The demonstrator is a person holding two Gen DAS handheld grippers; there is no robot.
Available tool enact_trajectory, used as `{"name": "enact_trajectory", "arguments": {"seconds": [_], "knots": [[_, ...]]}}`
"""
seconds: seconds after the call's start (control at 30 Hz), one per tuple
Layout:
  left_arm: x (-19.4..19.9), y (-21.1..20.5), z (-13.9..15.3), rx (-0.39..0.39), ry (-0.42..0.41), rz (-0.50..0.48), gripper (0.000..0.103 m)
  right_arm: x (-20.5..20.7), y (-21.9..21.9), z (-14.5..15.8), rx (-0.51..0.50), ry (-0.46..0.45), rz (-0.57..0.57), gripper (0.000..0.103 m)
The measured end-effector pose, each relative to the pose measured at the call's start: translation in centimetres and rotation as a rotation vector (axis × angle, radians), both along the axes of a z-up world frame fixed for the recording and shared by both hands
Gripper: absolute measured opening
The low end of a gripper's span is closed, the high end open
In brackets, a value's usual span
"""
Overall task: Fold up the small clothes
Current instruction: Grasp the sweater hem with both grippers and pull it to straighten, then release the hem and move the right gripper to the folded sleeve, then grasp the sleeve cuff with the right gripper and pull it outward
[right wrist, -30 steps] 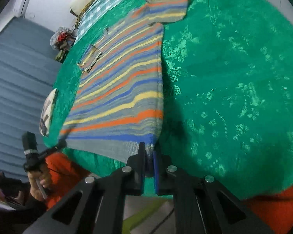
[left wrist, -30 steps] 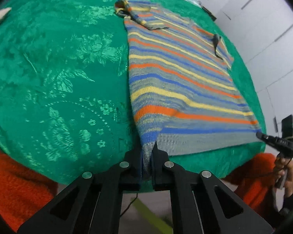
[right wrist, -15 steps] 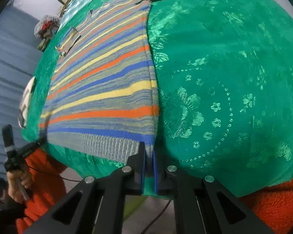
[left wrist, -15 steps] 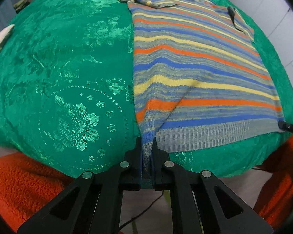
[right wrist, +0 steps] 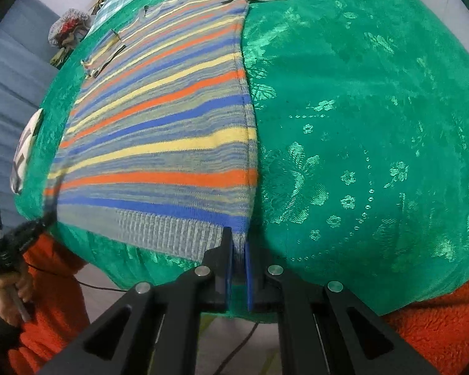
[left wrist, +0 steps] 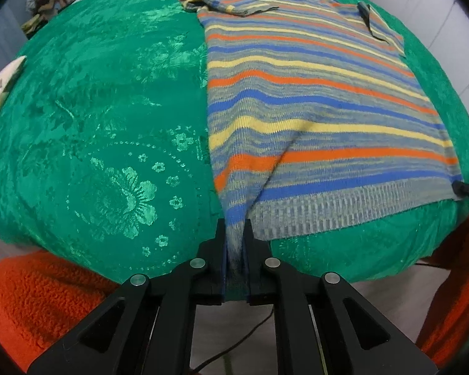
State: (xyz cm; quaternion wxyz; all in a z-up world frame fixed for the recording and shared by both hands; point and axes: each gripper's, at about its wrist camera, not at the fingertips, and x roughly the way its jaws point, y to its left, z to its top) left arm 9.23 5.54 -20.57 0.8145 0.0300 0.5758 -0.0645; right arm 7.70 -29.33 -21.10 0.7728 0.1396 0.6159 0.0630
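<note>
Left gripper (left wrist: 234, 237) has the hem corner of the striped knit sweater (left wrist: 312, 100) sitting between its jaws, which have just been easing apart a touch, though the fabric looks pinched from my feed. Right gripper (right wrist: 237, 243) is clamped tight on the opposite hem corner. Ahead of both, the sweater lies spread flat on the green floral cloth (left wrist: 109, 109) covering the tabletop, hem nearest me, short sleeves at the far end. A diagonal crease runs up from the left gripper's corner. In the right view I can see a hand (right wrist: 7, 293) gripping the other handle, orange fleece sleeve (right wrist: 53, 306) beside it.
</note>
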Motion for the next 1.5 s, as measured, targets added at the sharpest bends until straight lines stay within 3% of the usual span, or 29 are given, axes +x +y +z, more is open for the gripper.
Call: {"name": "enact_trajectory", "arguments": {"seconds": [0.07, 0.2, 0.3, 0.53, 0.6, 0.7, 0.77, 0.87, 0.93, 1.0, 1.03, 1.1, 1.17, 1.27, 1.33, 1.4, 1.5], "knots": [[-0.1, 0.1, 0.1, 0.006, 0.008, 0.013, 0.016, 0.0, 0.1, 0.2, -0.022, 0.004, -0.001, 0.008], [-1.2, 0.8, 0.8, 0.048, 0.007, 0.035, 0.062, -0.6, 0.0, 0.8, -0.046, 0.025, -0.003, 0.023], [-2.1, 1.6, 1.7, 0.066, -0.003, 0.055, 0.064, -1.5, -0.9, 1.8, -0.066, 0.022, -0.027, 0.038], [-1.3, 3.5, 7.2, 0.026, -0.14, 0.143, 0.068, -2.1, -3.3, 6.7, -0.214, -0.077, -0.087, 0.039], [-0.2, 2.9, 8.8, 0.001, -0.192, 0.126, 0.075, -1.5, -3.1, 8.6, -0.248, -0.132, -0.075, 0.039], [1.9, 0.7, 10.0, -0.01, -0.26, 0.075, 0.078, -0.2, -1.4, 10.4, -0.261, -0.216, -0.016, 0.045], [3.3, -1.3, 9.3, -0.015, -0.278, 0.03, 0.081, 0.9, 0.4, 10.3, -0.247, -0.247, 0.03, 0.046], [4.7, -3.5, 6.0, -0.021, -0.234, -0.005, 0.081, 2.3, 3.4, 8.0, -0.193, -0.253, 0.119, 0.046], [4.4, -4.4, 2.8, 0.017, -0.164, -0.027, 0.081, 2.4, 4.9, 5.2, -0.177, -0.211, 0.167, 0.046], [3.4, -4.8, -0.9, 0.111, -0.052, -0.071, 0.082, 1.8, 5.5, 2.0, -0.179, -0.107, 0.217, 0.046], [2.4, -4.7, -1.4, 0.135, -0.069, -0.096, 0.082, 1.2, 5.5, 0.9, -0.184, -0.058, 0.237, 0.046], [0.6, -4.4, -0.7, 0.196, -0.098, -0.132, 0.09, -0.1, 4.7, 1.6, -0.17, -0.042, 0.28, 0.046], [-0.5, -3.9, 0.2, 0.229, -0.094, -0.145, 0.09, 0.2, 3.1, 3.8, -0.144, -0.055, 0.293, 0.046], [-1.8, -2.4, 2.6, 0.227, -0.177, -0.09, 0.089, 3.5, 0.6, 7.4, -0.244, -0.187, 0.31, 0.048], [-1.5, -1.5, 3.9, 0.198, -0.205, -0.019, 0.089, 7.9, -0.6, 9.2, -0.367, -0.325, 0.358, 0.058], [-0.7, 0.1, 4.7, 0.147, -0.219, 0.063, 0.089, 12.1, -0.6, 9.1, -0.461, -0.404, 0.431, 0.059], [0.3, 1.5, 5.2, 0.105, -0.208, 0.146, 0.089, 18.6, -0.1, 5.6, -0.601, -0.418, 0.591, 0.058]]}}
